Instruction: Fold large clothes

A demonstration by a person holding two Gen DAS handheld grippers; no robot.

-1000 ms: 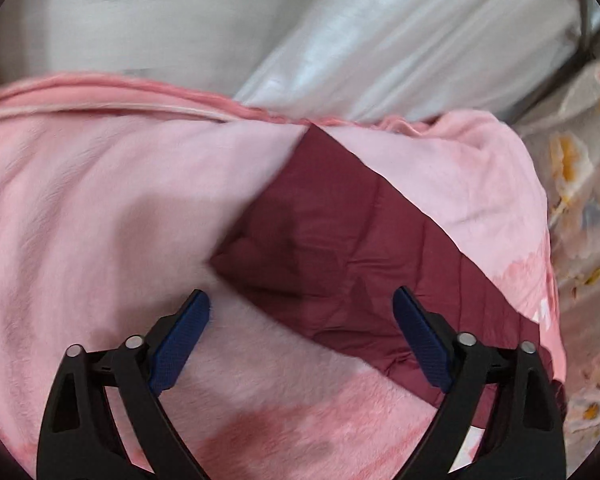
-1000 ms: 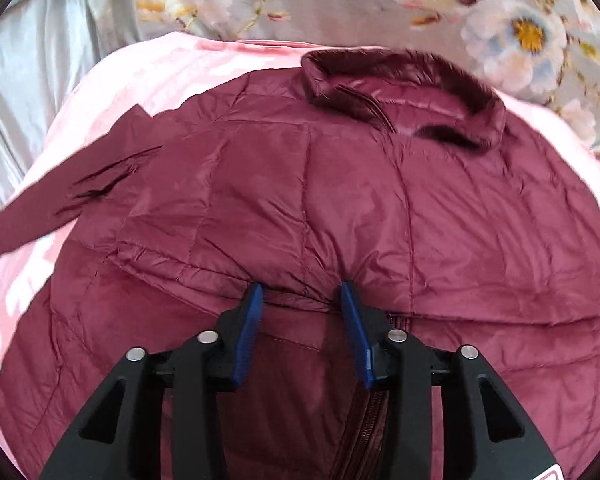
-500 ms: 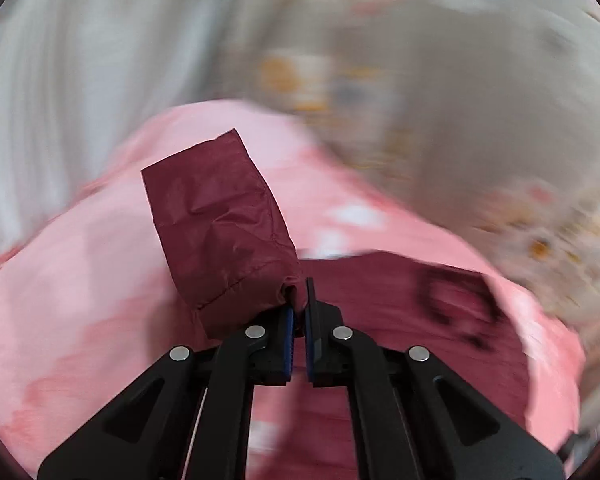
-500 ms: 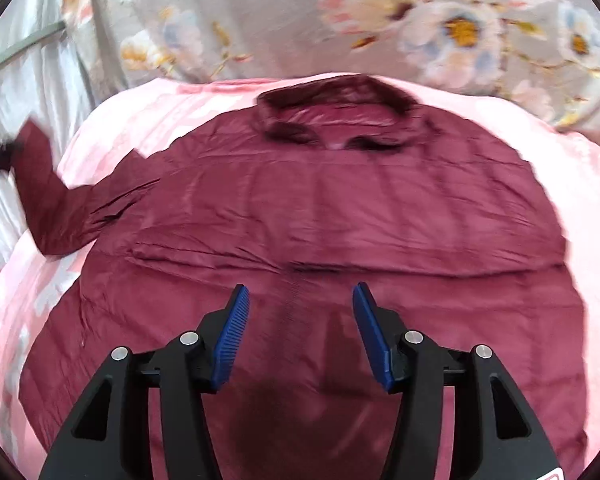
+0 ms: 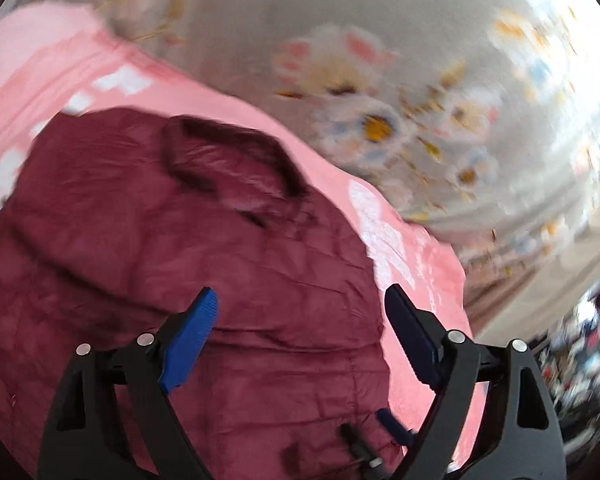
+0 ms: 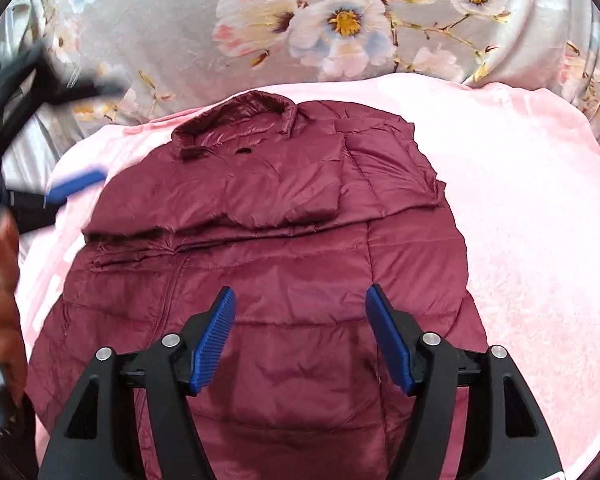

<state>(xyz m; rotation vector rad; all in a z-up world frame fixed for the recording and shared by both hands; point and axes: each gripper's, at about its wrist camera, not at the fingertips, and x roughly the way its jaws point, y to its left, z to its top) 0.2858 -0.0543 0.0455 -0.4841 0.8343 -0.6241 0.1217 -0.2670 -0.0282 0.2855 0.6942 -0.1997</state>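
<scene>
The maroon puffer jacket (image 6: 267,248) lay on a pink blanket (image 6: 540,240) over the floral bed (image 6: 340,20), both sleeves folded across its chest. The left hand-held gripper (image 5: 300,320) and right hand-held gripper (image 6: 300,320) hovered above it, jaws opening, nothing between them. The next fold would go best with both hem corners pinched evenly.

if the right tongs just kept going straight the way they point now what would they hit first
Most likely the maroon jacket, on its quilted lower front; nothing lies between the opening right tongs and the fabric, though depth is hard to judge.
</scene>
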